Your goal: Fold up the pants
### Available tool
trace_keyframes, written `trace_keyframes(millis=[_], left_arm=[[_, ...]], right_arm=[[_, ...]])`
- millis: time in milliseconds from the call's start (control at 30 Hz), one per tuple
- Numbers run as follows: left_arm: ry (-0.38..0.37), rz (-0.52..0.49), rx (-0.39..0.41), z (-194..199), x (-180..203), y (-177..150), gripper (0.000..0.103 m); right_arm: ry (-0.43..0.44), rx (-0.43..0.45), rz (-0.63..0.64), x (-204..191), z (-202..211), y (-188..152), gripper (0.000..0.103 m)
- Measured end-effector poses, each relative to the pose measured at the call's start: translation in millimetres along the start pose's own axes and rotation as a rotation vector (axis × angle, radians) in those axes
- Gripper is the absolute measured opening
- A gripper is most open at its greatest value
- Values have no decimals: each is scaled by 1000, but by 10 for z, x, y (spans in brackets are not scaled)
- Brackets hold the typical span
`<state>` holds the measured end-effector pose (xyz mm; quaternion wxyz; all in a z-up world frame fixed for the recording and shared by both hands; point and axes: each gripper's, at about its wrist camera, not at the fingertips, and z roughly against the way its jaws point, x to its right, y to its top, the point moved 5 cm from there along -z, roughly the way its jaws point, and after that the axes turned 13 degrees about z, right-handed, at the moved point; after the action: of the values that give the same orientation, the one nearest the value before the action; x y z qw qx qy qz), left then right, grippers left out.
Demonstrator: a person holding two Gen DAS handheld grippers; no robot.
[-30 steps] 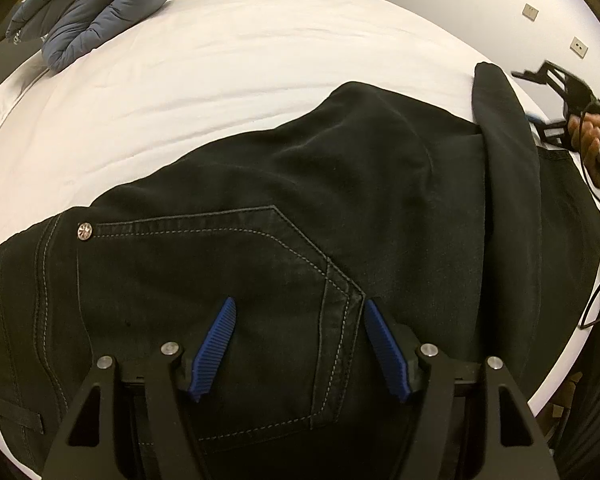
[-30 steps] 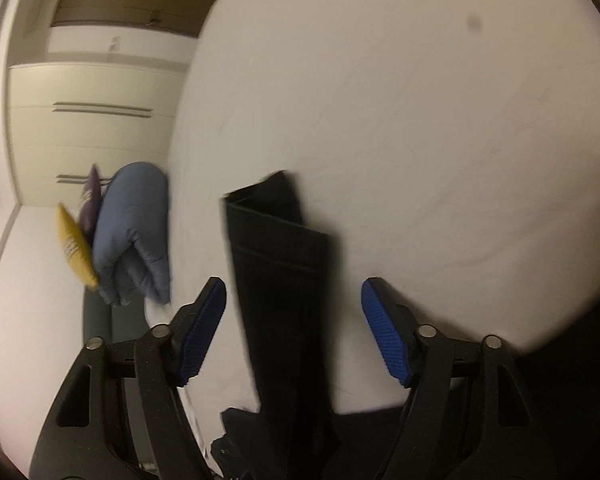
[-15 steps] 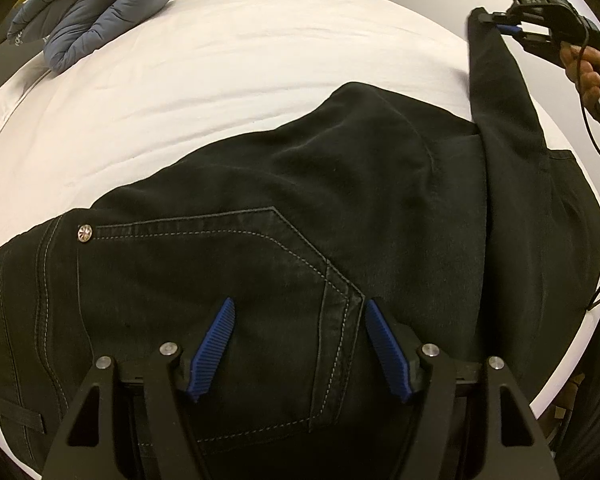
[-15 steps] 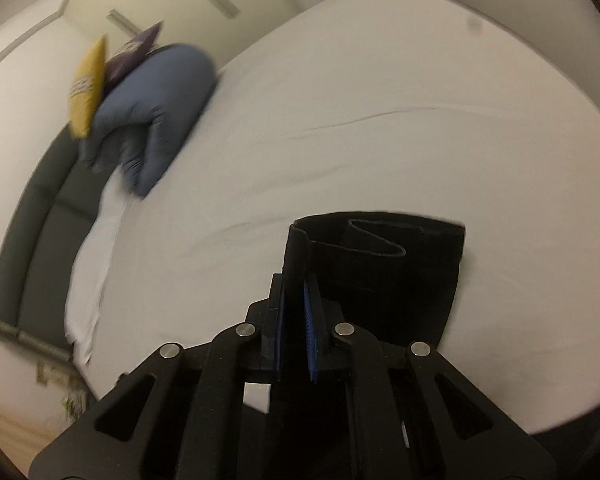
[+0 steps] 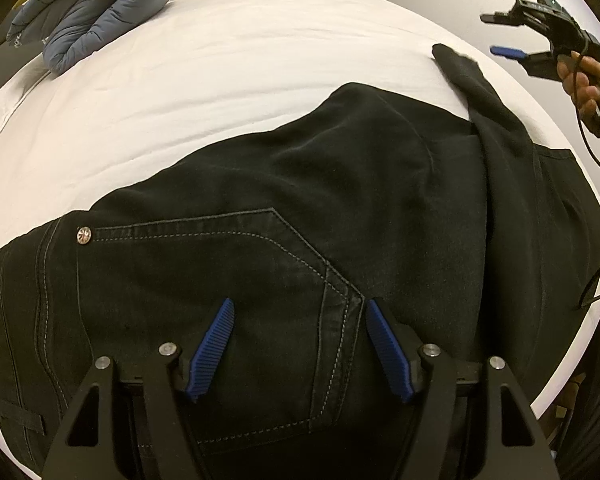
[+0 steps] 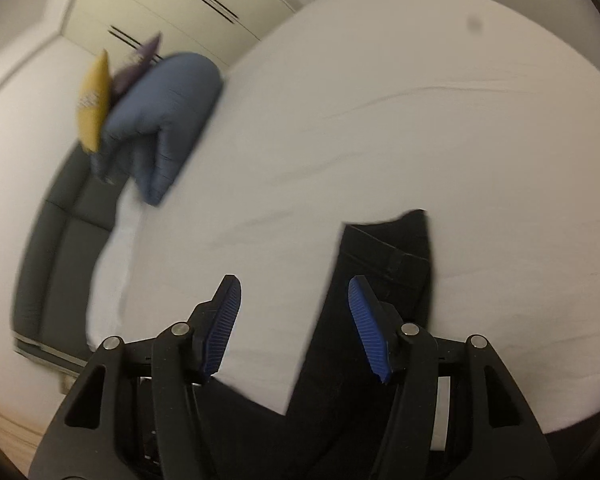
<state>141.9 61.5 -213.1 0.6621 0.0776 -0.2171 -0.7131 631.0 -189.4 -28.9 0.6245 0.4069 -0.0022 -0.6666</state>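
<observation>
Black jeans [image 5: 300, 208] lie on the white bed [image 5: 220, 60], back pocket up, with one leg [image 5: 496, 112] stretched toward the far right. My left gripper [image 5: 298, 312] is open just above the back pocket, holding nothing. My right gripper [image 6: 294, 292] is open and empty; it also shows in the left wrist view [image 5: 500, 34], above and to the right of the leg's end. In the right wrist view the leg's hem [image 6: 392, 248] lies on the sheet just right of the right gripper's fingers.
A folded blue-grey quilt [image 5: 92, 12] sits at the bed's far left corner, with a yellow cushion [image 6: 94, 100] and a purple one behind it. A grey sofa [image 6: 60, 248] stands beside the bed. Cupboard doors [image 6: 180, 4] line the far wall.
My right gripper was shut on the leg's hem half a second ago; it has opened and let it go, and the leg now lies on the bed. My left gripper has not moved.
</observation>
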Motion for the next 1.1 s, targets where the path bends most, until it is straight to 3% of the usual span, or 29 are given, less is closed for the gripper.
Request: trace_keyframes(millis=[167,267,367,400,500,567,767,900,933,1033,1100], left_arm=[[1,1,1,-6,11,4,71],[4,-1,2,-15,20,8,72],[8,-2,1,-27,35,18,72],[9,-2,0,-34,43,23,72],[10,-4,-3,-56,79,35,72],[9,-3,-3,-67,85,49,72],[6,-3,0,-68,75,71,72],[7,-5,-1,-61,71,64,72],[7,-6,-2,-59,63,59,72],[7,-8,-3,-60,62,57,72],[7,-8,-2,-60,65,58,73]], right_arm=[[38,82,-174,693,219,-226,56],[67,85,-241,979,225,-338,56],[103,32,-238,1019,34,-422,54],[117,14,-247,810,-232,-419,52],[131,-26,-275,856,-545,-534,47],[101,-59,-285,875,-717,-596,46],[118,-63,-378,999,-1057,-771,45],[203,-25,-418,1015,-1187,-840,33],[210,-12,-415,1004,-1220,-839,25],[203,-7,-389,973,-1236,-847,3],[160,5,-340,887,-1156,-847,2]])
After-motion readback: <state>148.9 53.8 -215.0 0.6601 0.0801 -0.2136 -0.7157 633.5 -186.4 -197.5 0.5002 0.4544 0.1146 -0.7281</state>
